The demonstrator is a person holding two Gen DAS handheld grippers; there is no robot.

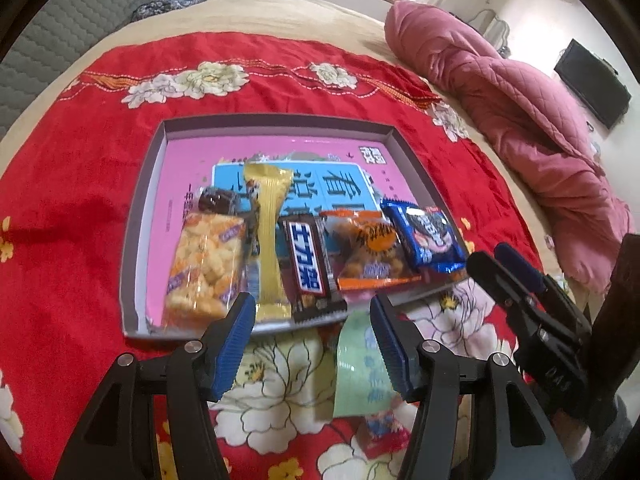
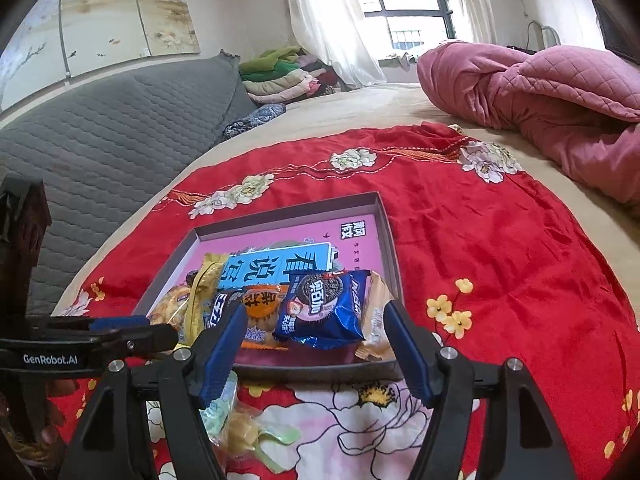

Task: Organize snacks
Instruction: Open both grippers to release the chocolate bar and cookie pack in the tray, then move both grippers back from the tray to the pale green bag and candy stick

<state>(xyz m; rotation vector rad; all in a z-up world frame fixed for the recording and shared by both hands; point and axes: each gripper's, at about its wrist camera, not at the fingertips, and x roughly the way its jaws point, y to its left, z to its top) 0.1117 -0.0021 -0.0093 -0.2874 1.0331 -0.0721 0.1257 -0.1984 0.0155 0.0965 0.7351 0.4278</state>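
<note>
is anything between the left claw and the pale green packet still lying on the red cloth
Nothing visible. The pale green packet lies on the red cloth just outside the tray, directly under the open left claw, partly behind its right finger. No other snack covers it.

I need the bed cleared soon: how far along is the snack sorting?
Done: five packets, from the rice-puff pack to the blue cookie pack, lie side by side in the pink box. In hand: nothing; the jaws of both grippers are empty. Left: a green packet and a red-white one on the red blanket.
</note>
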